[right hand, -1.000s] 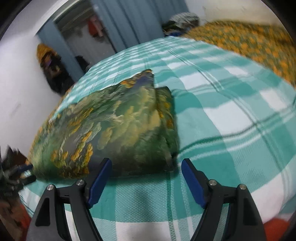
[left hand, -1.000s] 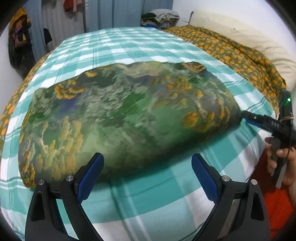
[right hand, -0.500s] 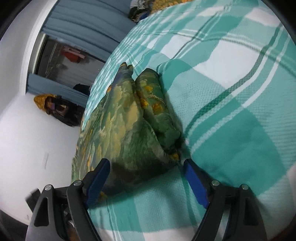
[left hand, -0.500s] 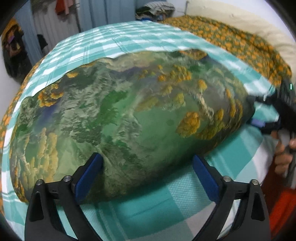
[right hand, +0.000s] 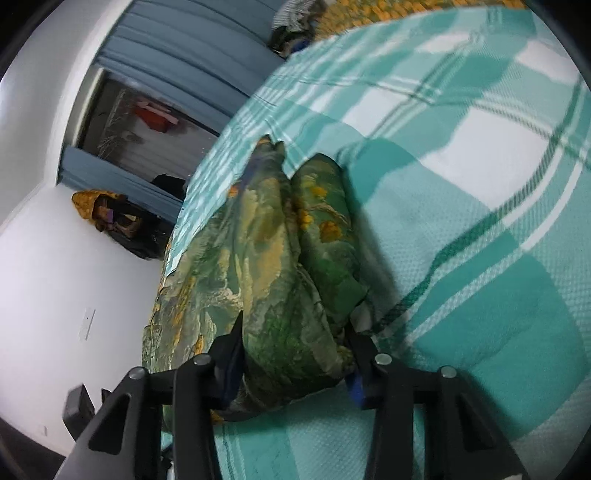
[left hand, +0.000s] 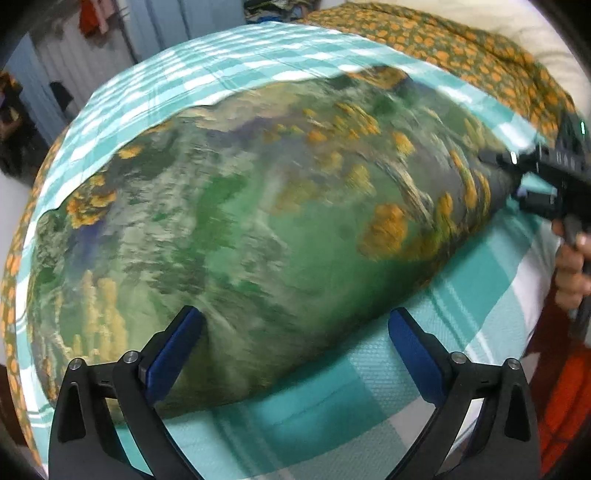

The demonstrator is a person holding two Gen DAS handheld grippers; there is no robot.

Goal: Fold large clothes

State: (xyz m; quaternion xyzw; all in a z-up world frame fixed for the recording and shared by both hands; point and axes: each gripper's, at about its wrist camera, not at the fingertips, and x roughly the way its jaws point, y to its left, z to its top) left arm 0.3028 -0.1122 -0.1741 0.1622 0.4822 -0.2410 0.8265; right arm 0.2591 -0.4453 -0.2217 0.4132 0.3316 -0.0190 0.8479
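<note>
A folded green garment with orange and yellow print [left hand: 258, 229] lies across a teal checked bed cover [left hand: 332, 398]. My left gripper [left hand: 295, 347] is open, its blue pads straddling the garment's near edge. My right gripper [right hand: 295, 354] has closed on the folded right end of the garment [right hand: 288, 295], cloth bunched between its jaws. The right gripper also shows in the left wrist view [left hand: 532, 177], at the garment's right end, held by a hand.
An orange-dotted green blanket [left hand: 461, 48] and a cream pillow [left hand: 524, 33] lie at the bed's far right. Blue curtains [right hand: 192, 62] and hanging clothes stand beyond the bed. A white wall [right hand: 55, 277] is left of the bed.
My right gripper moved onto the garment's right end and closed on it. My left gripper moved forward until its open pads reach the near edge.
</note>
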